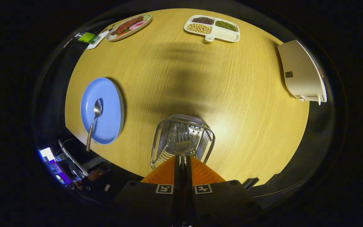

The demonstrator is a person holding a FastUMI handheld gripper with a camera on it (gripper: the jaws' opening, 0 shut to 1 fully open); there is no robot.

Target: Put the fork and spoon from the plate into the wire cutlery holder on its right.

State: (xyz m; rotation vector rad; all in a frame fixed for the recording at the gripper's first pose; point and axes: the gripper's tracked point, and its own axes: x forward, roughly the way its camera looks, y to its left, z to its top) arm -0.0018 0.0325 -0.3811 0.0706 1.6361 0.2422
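Halfway, I'd say: the gripper (183, 160) has its fingers clamped on the metal fork (183, 143), tines hanging over the silver wire cutlery holder (169, 138) just ahead. The steel spoon (94, 121) waits on the round blue plate (112, 104), off left.

Light falls from above onto the wooden table (232, 94) — bright and warm, with a soft glare patch just beyond my wire cutlery holder (183, 138). My own broad shadow darkens the middle. The surroundings sink into dimness — fisheye bending curves the table's edges.
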